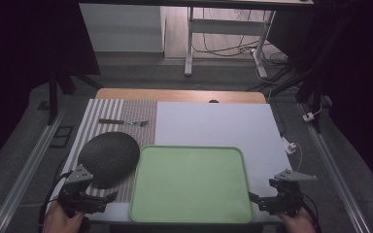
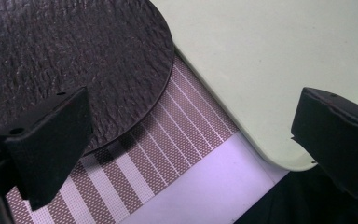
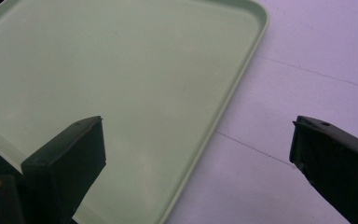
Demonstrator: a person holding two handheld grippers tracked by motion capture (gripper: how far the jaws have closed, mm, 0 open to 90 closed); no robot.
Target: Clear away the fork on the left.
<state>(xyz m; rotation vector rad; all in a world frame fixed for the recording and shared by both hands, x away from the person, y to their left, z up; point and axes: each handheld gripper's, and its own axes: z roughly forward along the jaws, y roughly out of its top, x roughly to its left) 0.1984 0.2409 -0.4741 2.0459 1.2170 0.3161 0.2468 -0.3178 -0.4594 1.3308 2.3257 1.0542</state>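
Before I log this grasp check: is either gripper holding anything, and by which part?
Nothing is held. The left gripper is open near the round black textured plate; the right gripper is open beside the pale green plastic tray.

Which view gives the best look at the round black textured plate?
The high view: the round black textured plate shows almost whole on the striped placemat, touching the pale green tray. The left gripper view shows only its near part, close up, with clear surface texture.
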